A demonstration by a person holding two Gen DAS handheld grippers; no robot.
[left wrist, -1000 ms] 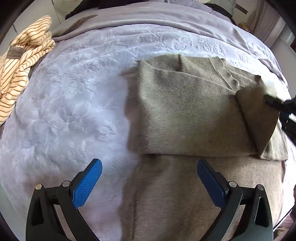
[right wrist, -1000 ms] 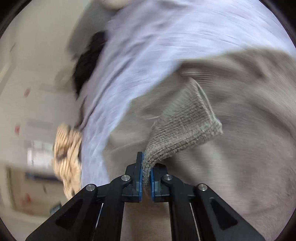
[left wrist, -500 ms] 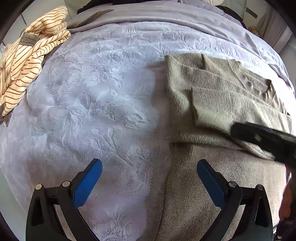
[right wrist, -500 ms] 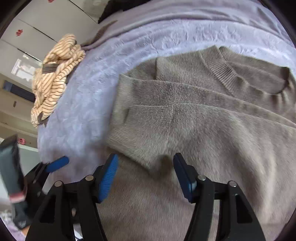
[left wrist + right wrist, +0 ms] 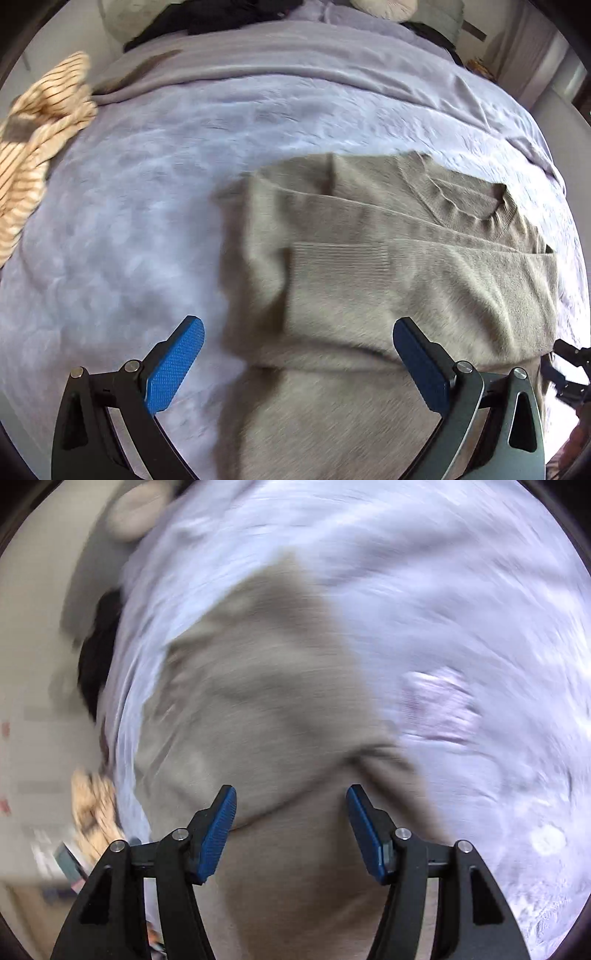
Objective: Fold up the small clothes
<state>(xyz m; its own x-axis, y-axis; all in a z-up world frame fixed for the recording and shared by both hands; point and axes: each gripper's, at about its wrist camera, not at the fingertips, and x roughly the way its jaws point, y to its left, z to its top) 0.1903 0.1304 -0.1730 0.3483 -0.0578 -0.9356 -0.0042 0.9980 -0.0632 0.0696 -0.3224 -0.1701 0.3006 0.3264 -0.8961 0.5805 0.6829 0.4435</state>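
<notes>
**Both grippers free above the sweater**

Your left gripper (image 5: pixel 295 354) hangs spread wide over the grey-brown sweater (image 5: pixel 388 266), gripping nothing. The sweater lies flat on the lilac bedspread (image 5: pixel 147 184), one sleeve (image 5: pixel 424 258) folded across its chest. Your right gripper (image 5: pixel 291 819) has just opened, jaws parted above the blurred knit, nothing pinched. A striped garment (image 5: pixel 33 147) sits well apart.

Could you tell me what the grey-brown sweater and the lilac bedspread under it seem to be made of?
Sweater: apparently a soft, fuzzy knit, perhaps wool; matte nap, ribbed cuff and collar. Bedspread: seemingly plush fleece with an embossed pattern and faint sheen.
</notes>
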